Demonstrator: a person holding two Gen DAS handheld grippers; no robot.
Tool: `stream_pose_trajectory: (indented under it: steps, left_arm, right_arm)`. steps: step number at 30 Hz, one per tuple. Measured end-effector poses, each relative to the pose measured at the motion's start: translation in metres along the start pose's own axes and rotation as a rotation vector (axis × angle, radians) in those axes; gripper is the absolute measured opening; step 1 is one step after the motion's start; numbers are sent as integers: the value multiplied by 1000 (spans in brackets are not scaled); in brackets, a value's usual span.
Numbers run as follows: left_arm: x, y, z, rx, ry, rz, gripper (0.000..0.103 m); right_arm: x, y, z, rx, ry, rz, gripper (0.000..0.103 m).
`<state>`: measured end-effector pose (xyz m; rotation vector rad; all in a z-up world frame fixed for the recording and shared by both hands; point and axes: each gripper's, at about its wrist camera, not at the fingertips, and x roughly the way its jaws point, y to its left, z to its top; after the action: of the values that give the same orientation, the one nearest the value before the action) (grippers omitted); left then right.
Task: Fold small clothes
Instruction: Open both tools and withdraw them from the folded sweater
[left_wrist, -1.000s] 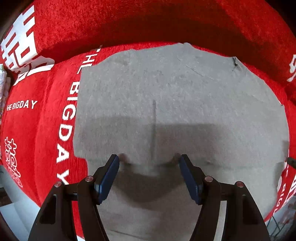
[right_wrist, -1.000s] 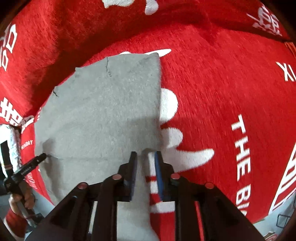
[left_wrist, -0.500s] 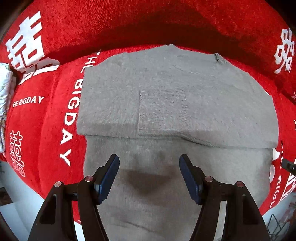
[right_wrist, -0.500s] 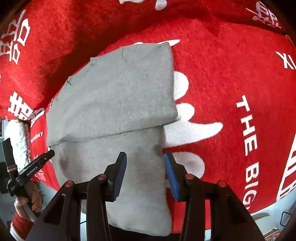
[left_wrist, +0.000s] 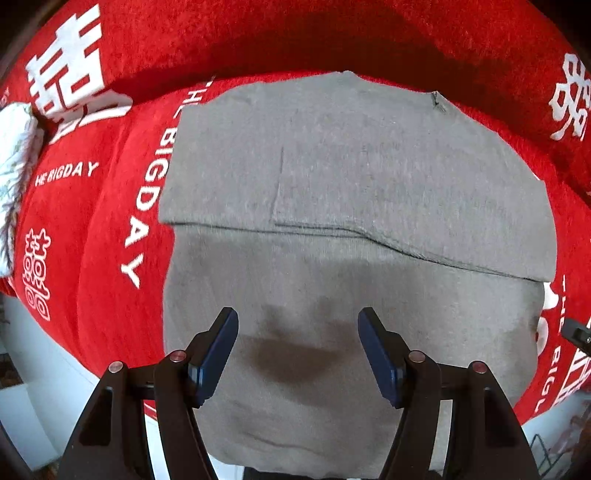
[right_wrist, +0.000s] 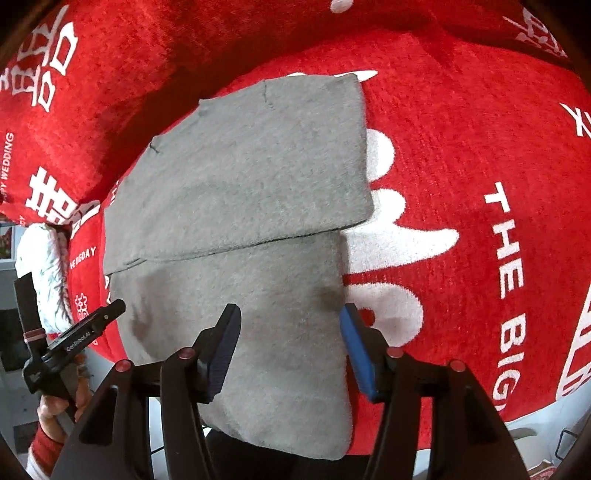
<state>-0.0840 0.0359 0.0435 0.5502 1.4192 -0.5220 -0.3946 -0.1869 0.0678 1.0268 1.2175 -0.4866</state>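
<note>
- Gray garment (left_wrist: 354, 221) lies on red blanket (left_wrist: 92, 221), far half folded over, near end hanging off near edge.
- Left hand-held gripper (left_wrist: 297, 354) and right hand-held gripper (right_wrist: 290, 347) both spread apart, empty.
- Next: pinch both near corners evenly, fold flat.

Red cloth with white lettering, and a pale bundle at its edge

The red plush cover (left_wrist: 92, 229) fills both views, printed with white "THE BIG DAY" lettering (right_wrist: 506, 258) at 3 o'clock in the right wrist view and large white characters (left_wrist: 74, 74) at 10 o'clock in the left; a white patterned bundle (left_wrist: 14, 177) lies at 9 o'clock, just beside the cover's edge
</note>
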Motion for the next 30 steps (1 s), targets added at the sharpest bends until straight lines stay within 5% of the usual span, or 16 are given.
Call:
stream_pose_trajectory:
  steps: [1, 3, 8, 10, 17, 30]
  left_arm:
    - [0, 0, -2, -6, -3, -3, 72]
    - [-1, -1, -6, -11, -7, 3, 103]
    - [-3, -2, -14, -5, 3, 16, 103]
    - [-5, -2, -17, -3, -6, 33, 103]
    - [-7, -2, -30, -10, -37, 82, 103]
    - [3, 8, -60, 2, 8, 4, 103]
  right_arm:
    - [0, 1, -1, -2, 1, 3, 66]
    - [1, 3, -2, -12, 0, 13, 75]
    - [1, 10, -4, -42, -5, 29, 76]
    - [1, 12, -6, -56, -14, 39, 86]
    - [11, 13, -12, -66, 37, 60, 86]
    - [26, 13, -41, -27, 65, 52, 86]
